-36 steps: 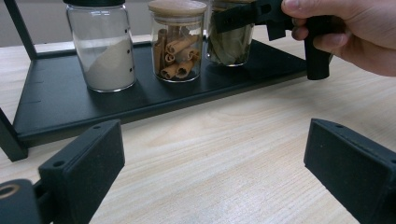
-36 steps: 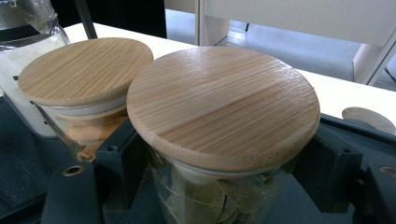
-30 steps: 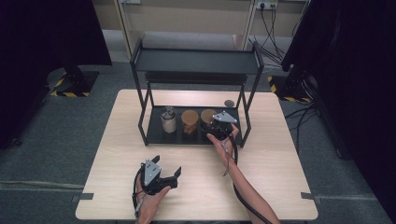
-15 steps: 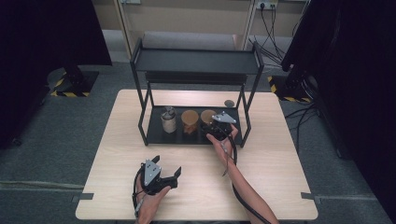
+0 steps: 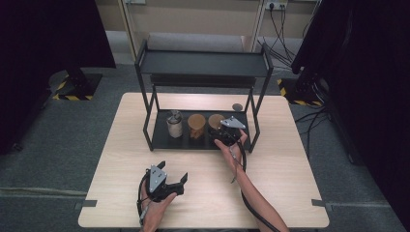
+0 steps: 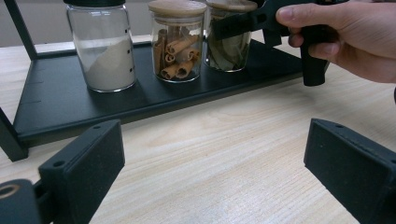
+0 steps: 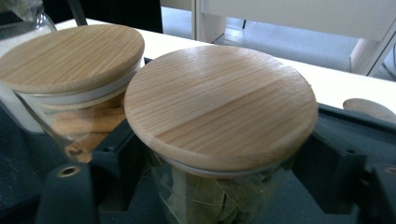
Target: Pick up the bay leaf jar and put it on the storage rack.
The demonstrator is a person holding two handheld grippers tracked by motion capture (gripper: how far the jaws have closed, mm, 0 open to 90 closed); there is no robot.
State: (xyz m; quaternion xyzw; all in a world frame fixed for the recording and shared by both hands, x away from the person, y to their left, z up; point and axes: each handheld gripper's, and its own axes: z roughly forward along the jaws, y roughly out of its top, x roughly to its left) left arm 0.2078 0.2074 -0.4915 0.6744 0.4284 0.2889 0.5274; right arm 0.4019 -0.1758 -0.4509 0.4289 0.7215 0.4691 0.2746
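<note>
On the lower tray of the black rack [image 5: 159, 137], rightmost of three jars: bay-leaf jar [image 6: 229, 44], standing upright, long axis vertical, wooden lid [image 7: 219, 105] facing up. Just beside it, toward the middle, cinnamon jar [image 6: 177, 44], also upright under a wooden lid; farther left, jar of white powder [image 6: 103, 49] with a dark cap. Right gripper [image 5: 226, 131] reaching in from the table side, jaws straddling the bay-leaf jar below the lid, one on each side of the glass; seemingly closed on it, though contact itself hard to make out at this close range. From above, little of that jar visible past the gripper's grey plate; close up, in the right gripper view, leaves behind the glass and the lid's grain plain to see. In the left gripper view, the jars' contents in profile. Left gripper [image 5: 164, 181] low over the bare table [image 5: 290, 164], well apart from the rack, jaws spread wide, holding nothing.
</note>
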